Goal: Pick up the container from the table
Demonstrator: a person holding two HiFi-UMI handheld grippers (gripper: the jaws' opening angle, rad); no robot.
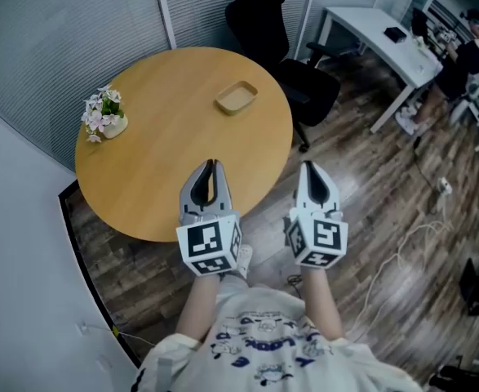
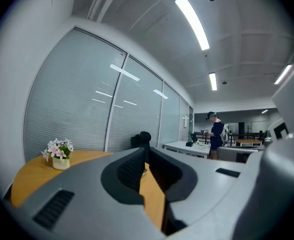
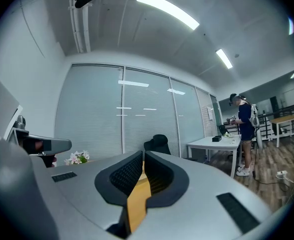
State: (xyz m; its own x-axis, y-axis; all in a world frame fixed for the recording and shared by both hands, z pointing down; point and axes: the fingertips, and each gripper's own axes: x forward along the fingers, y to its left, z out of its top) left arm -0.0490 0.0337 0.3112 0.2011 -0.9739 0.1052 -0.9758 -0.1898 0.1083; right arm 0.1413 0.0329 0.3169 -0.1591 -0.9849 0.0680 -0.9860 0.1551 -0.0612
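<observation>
The container (image 1: 237,97) is a shallow tan tray lying on the far side of the round wooden table (image 1: 166,153). My left gripper (image 1: 212,163) hovers over the table's near edge and points toward the tray, well short of it. Its jaws are shut with nothing between them, as the left gripper view (image 2: 145,165) also shows. My right gripper (image 1: 308,167) is level with it, just off the table's right rim above the floor. It is shut and empty too, and the right gripper view (image 3: 142,165) shows only tabletop through the slit.
A small pot of pink flowers (image 1: 104,114) stands at the table's left edge. A black office chair (image 1: 280,47) sits behind the table, with a white desk (image 1: 386,39) and a standing person (image 3: 244,134) further right. Glass walls with blinds (image 1: 59,31) close the back.
</observation>
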